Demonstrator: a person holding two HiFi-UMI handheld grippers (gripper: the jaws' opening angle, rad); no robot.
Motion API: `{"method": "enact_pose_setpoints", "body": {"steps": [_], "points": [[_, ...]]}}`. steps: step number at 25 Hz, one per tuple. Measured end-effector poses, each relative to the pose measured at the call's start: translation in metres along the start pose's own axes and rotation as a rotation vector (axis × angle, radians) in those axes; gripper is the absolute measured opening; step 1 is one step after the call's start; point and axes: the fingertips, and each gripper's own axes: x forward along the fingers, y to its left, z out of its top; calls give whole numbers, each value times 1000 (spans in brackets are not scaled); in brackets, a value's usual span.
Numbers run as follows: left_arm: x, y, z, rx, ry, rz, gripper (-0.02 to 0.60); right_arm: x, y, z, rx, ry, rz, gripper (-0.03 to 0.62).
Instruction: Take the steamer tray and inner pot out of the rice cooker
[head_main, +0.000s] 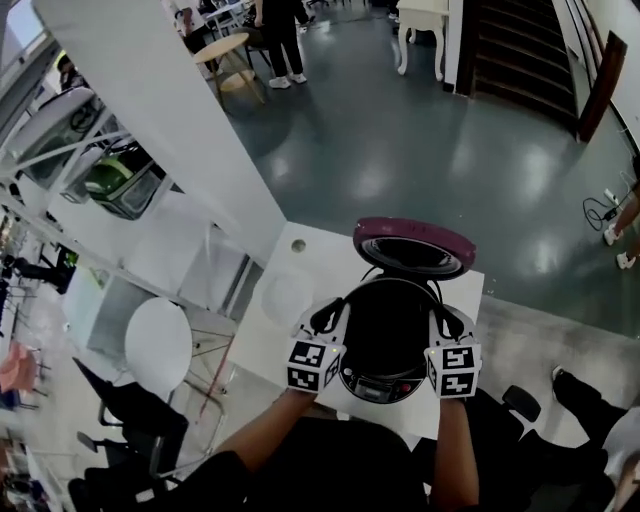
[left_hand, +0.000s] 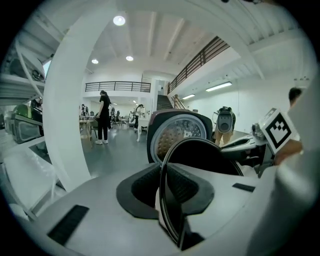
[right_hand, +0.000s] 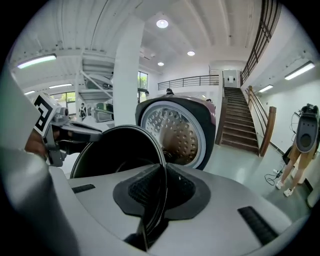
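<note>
At lower centre on the white bench (head_main: 330, 250), the open, purple-lidded round rice cooker (head_main: 385, 385) is sitting under the black round inner pot (head_main: 388, 325), whose thin rim the left tongs (head_main: 326, 316) and right tongs (head_main: 449, 321) are clenching at opposite sides; the pot's lift-out seems to be the step in hand, next needing a level carry aside.

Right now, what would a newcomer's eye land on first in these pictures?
The black inner pot, pinched by its rim from both sides: the left gripper on its left edge, the right gripper on its right, both shut on it. Just behind it the maroon lid of the rice cooker stands open, its dimpled metal inner face large in both gripper views. Everything sits on a white table.
</note>
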Motion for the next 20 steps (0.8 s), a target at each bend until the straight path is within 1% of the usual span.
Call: {"method": "enact_pose_setpoints", "body": {"steps": [3,7,13,18,20], "points": [[-17,16,9,-19,-34,29,43,2,16,19,-22,-29,16,34],[-36,39,21,-37,-66,43,43,3,40,46,-73,-61,15,34],[-57,91,31,-60,-112,56,43,18,86,78,-95,-77,27,32],[-72,145,23,-88,-108,50,44,44,136,90,-148,-51,7,32],[-77,170,20,-91,-105,45,44,59,157,92,-148,-37,11,32]]}}
